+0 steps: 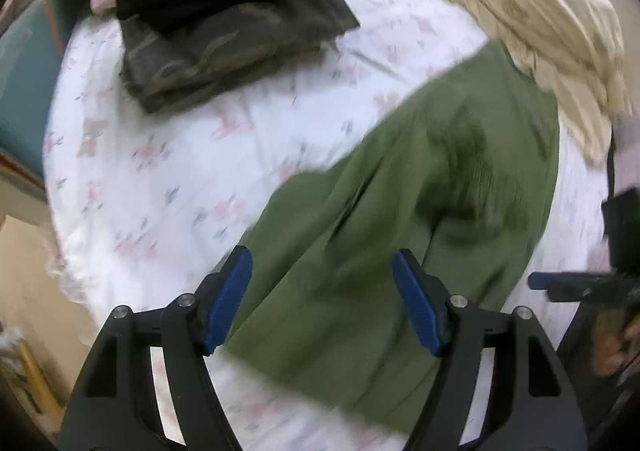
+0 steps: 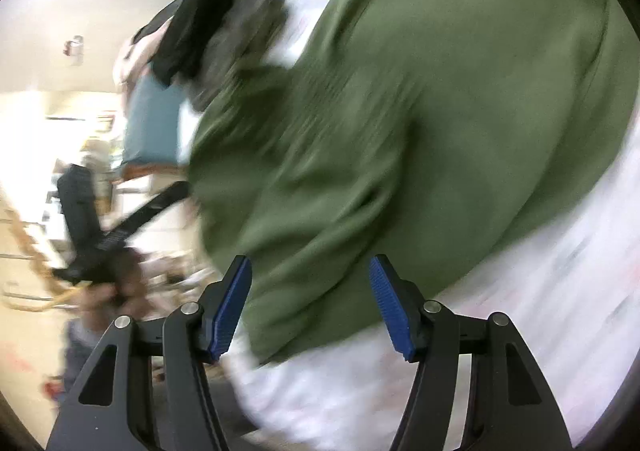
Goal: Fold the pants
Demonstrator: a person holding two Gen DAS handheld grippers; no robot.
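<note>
The bed (image 1: 168, 155), dressed in a white floral sheet, fills the left wrist view, and stretched across it lie the green pants (image 1: 420, 211), running diagonally from the near edge up toward a rumpled cream blanket (image 1: 532, 19) at the far side. Beyond them sits a stack of folded clothes (image 1: 224, 27), camouflage below and black on top, well apart from the green cloth.

The pants look soft and limp, a light knit that sags into shallow creases; expect them to drape and slide on the sheet, not hold a shape. A pinch on a doubled edge, the hem end or the waistband corner, should carry them best; a grab in the loose middle would likely just bunch the fabric.

The left hand-held gripper (image 1: 322, 303) hovers over the near end of the pants, jaws spread wide, nothing between its blue pads (image 1: 230, 303). The right hand-held gripper (image 2: 310, 305) is likewise released, poised above the pants' edge near the side of the bed, though heavy blur hides whether it touches cloth.
</note>
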